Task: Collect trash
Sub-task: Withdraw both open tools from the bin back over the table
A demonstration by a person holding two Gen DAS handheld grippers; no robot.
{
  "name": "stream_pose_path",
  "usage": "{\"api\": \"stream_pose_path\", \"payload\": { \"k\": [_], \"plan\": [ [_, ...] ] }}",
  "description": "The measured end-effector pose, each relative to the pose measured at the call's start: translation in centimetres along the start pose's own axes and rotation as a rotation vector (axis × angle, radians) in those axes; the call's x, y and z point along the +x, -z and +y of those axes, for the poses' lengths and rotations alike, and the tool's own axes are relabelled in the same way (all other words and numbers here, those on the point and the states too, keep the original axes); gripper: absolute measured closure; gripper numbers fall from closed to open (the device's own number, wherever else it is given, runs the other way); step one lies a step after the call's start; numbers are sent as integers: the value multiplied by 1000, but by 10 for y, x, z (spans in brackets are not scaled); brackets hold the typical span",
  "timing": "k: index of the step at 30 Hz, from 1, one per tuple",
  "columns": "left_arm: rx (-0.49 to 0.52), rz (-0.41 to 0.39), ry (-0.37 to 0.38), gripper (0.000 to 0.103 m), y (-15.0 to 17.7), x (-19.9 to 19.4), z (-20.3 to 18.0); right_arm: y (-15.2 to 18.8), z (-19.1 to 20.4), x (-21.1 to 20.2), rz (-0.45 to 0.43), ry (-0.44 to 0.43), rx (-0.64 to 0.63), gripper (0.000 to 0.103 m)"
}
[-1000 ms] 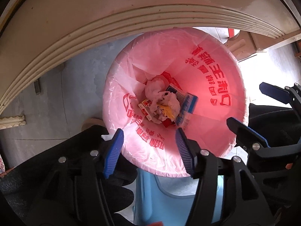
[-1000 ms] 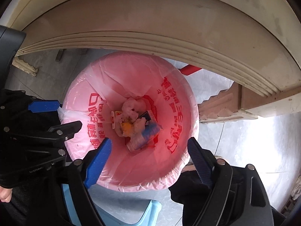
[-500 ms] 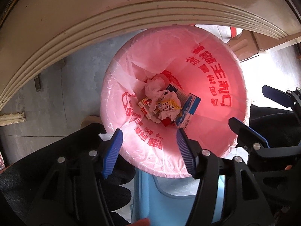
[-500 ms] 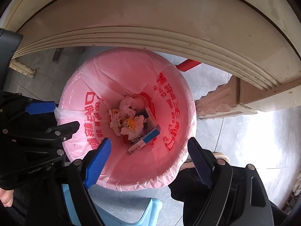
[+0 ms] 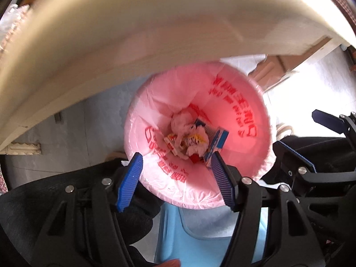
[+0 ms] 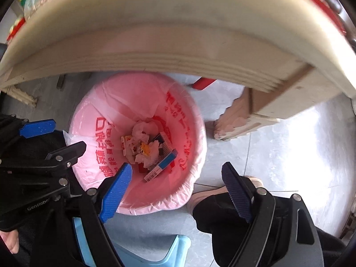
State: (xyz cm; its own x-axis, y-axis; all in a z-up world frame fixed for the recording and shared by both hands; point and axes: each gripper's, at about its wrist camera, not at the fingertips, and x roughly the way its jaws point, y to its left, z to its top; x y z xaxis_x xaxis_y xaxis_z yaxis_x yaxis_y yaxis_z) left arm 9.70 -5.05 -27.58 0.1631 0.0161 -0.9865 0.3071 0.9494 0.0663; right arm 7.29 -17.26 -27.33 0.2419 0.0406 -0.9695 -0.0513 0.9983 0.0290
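A trash bin lined with a pink bag [image 5: 240, 102] with red print stands on the floor below the table edge; it also shows in the right wrist view [image 6: 184, 120]. Crumpled white paper [image 5: 180, 122], wrappers and a blue-and-white box [image 5: 217, 143] lie at its bottom; the box also shows in the right wrist view [image 6: 162, 164]. My left gripper [image 5: 175, 178] is open and empty above the bin's near rim. My right gripper [image 6: 175, 187] is open and empty above the bin's right side; it also shows in the left wrist view [image 5: 307, 138].
The cream table edge [image 5: 133, 44] curves overhead, close above both grippers. A carved table leg [image 6: 240, 124] stands right of the bin. A light blue stool [image 5: 200, 240] sits below me. The person's dark-clad legs and a shoe [image 6: 209, 195] are beside the bin on the grey tiled floor.
Both grippers have risen and pulled back: the bin looks smaller and lower, and the table edge fills more of each view. The trash lies still in the bin.
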Motion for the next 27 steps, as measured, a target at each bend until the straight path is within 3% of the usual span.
{"api": "stream_pose_path", "payload": {
  "k": [10,16,19,27],
  "plan": [
    [-71,-178,9,40,9,-73,-14,12,-15,-79,-195,70,57,22],
    [-100,-313,-40,40,9,-127,-17,13,-16,-136,-342,93,66,22],
    [-116,-392,-69,39,11,-157,-17,14,-15,-168,-429,107,69,17],
    [-154,-547,-71,30,20,-220,-12,23,-8,-240,-612,165,85,16]
  ]
}}
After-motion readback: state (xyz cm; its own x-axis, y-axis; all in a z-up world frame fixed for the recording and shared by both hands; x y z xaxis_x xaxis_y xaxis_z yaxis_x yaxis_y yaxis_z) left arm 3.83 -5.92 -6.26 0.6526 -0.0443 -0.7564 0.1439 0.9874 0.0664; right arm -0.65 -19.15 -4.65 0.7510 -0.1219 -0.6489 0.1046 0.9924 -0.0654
